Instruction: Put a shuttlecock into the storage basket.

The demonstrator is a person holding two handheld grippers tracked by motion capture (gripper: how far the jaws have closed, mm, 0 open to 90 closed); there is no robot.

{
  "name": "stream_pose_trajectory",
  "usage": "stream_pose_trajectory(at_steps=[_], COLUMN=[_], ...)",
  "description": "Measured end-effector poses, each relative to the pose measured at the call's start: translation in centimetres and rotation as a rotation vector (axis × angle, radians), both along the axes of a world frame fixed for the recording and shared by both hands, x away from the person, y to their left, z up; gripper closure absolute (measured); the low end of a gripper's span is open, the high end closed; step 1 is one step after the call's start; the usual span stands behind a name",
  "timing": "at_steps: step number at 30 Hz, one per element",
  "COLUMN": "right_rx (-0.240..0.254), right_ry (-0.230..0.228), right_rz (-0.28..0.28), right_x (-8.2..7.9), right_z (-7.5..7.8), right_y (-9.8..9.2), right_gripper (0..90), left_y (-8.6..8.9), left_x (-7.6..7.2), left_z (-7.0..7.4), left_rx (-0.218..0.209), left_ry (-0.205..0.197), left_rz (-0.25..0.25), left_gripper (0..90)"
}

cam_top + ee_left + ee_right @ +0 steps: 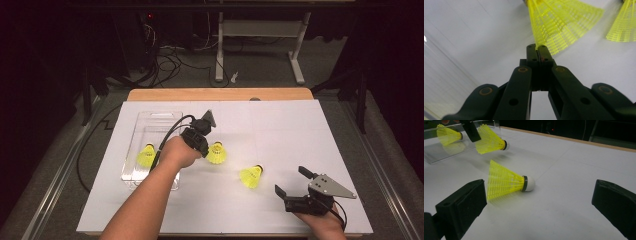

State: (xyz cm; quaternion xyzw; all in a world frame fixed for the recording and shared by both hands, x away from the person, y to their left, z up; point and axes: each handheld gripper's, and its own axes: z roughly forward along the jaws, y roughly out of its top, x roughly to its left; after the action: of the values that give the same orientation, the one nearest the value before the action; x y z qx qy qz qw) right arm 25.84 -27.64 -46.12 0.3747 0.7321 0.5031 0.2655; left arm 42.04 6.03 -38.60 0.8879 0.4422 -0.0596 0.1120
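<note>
One birdie is in the box, one is being carried, one waits.
The left gripper (pixel 209 150) pinches the skirt of a yellow shuttlecock (pixel 217 154) beside the clear tray (pixel 150 120), where another shuttlecock (pixel 146 156) lies. The right gripper (pixel 295 181), jaws wide apart, rests near the last shuttlecock (pixel 251 176).

I see a yellow plastic mesh shuttlecock (pixel 564 22), a clear glossy plastic tray (pixel 150 122), matt white table covering (pixel 280 130), and matt black left gripper (pixel 539 53).
</note>
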Motion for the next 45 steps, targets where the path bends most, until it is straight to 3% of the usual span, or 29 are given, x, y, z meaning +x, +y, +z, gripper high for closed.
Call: stream_pose_trajectory(at_steps=[15, 24, 33, 45], right_rx=[-0.006, -0.009, -0.007, -0.011], right_ry=[0.005, 0.002, 0.003, 0.004], right_rz=[-0.001, 0.001, 0.000, 0.000], right_x=[0.0, 0.1, 0.0, 0.1], right_z=[-0.1, -0.1, 0.0, -0.1], right_y=[0.0, 0.1, 0.1, 0.2], right_gripper=[0.2, 0.2, 0.2, 0.2], left_y=[2.4, 3.8, 5.0, 8.0], left_x=[-0.6, -1.0, -1.4, -2.3], left_z=[2.4, 4.8, 6.2, 7.5], left_rx=[-0.046, -0.068, -0.084, -0.072], left_ry=[0.011, -0.010, -0.020, -0.032], left_rz=[0.007, 0.016, 0.023, 0.041], left_gripper=[90.0, 90.0, 90.0, 90.0])
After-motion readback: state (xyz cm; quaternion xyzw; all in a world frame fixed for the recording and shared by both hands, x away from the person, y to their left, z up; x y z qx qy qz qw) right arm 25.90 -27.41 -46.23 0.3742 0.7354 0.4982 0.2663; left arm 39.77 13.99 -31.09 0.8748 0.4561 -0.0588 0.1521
